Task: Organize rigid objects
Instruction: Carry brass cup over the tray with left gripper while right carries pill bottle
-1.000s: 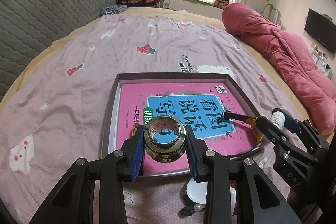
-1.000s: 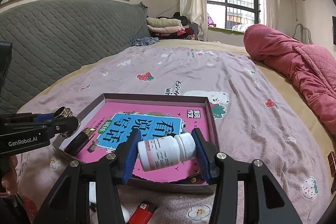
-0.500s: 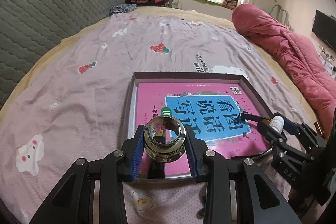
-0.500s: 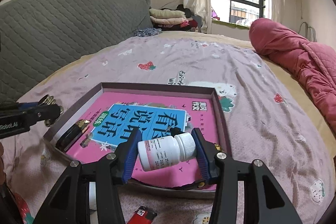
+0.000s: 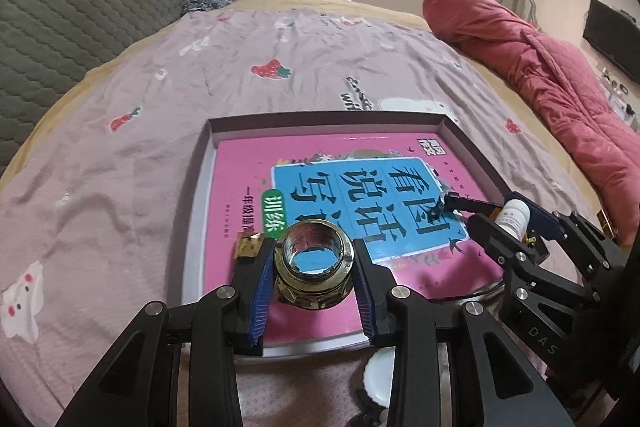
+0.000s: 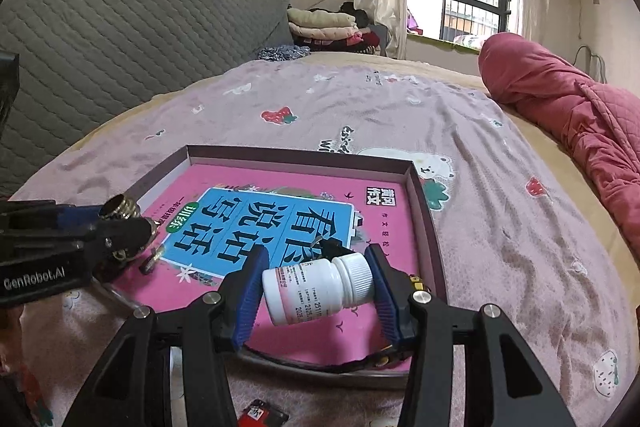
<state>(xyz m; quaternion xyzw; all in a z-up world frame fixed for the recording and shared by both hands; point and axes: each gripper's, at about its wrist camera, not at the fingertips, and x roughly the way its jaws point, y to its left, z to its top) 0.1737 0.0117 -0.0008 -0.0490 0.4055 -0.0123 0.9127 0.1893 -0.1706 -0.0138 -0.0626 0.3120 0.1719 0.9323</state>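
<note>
My left gripper (image 5: 314,281) is shut on a brass threaded fitting (image 5: 316,267) and holds it over the near left corner of a shallow box (image 5: 320,117) on the bed. A pink book (image 5: 320,179) fills the box. My right gripper (image 6: 318,289) is shut on a white pill bottle (image 6: 320,287), held sideways over the box's near right part. The bottle also shows in the left wrist view (image 5: 516,215). The fitting shows in the right wrist view (image 6: 120,209).
A black and gold tube (image 5: 246,253) lies in the box by the fitting. A white lid (image 5: 378,375) and a red lighter (image 6: 260,417) lie on the bedsheet in front of the box. A rolled red quilt (image 6: 560,107) lies at the right.
Both grippers have moved forward over the box, each holding its object. The left gripper came in over the box's near left corner.
</note>
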